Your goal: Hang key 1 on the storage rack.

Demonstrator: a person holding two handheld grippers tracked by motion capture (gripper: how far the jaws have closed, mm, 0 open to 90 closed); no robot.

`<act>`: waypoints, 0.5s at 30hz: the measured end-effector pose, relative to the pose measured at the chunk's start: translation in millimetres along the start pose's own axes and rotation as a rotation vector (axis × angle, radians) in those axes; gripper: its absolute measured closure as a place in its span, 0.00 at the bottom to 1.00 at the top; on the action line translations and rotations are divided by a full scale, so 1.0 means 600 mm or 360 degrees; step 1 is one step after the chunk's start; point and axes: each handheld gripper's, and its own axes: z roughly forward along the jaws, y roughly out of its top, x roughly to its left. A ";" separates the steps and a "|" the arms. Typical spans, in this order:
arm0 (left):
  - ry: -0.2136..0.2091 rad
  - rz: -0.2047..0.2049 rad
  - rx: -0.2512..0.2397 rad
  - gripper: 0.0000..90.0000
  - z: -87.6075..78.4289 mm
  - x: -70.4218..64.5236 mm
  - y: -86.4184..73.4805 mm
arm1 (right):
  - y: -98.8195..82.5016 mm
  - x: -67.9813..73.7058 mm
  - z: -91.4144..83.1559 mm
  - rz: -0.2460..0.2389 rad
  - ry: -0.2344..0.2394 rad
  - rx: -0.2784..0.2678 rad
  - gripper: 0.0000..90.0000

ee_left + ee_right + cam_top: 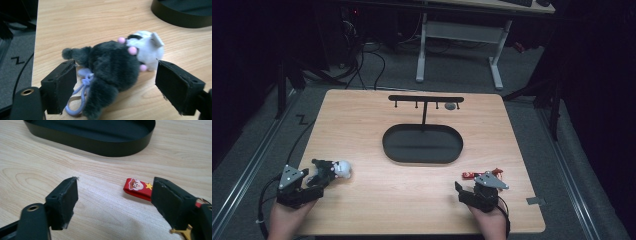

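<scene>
Left gripper [113, 82], jaws apart, straddles the plush keychain [112, 67] lying on the worktop [75, 25] (soft, light, compressible; judged best pinched across its dark body, not the lilac loop [80, 97]).

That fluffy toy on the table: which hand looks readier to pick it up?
Probably the left. The left tool stands open with the plush toy between its jaws, untouched. The right tool sits across the table beside a red strap.

black oval tray [422, 155], hook stand [425, 99], wooden table [362, 115]
</scene>
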 end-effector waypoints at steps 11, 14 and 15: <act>-0.0033 0.0075 -0.0046 0.25 0.000 -0.022 0.004 | -0.001 -0.004 -0.006 -0.0002 0.0015 -0.0008 0.20; -0.0037 0.0080 -0.0056 0.26 -0.002 -0.023 0.005 | -0.002 -0.005 -0.004 0.0002 0.0023 -0.0006 0.19; -0.0039 0.0079 -0.0057 0.26 -0.002 -0.023 0.005 | -0.002 -0.004 -0.002 0.0003 0.0021 -0.0002 0.19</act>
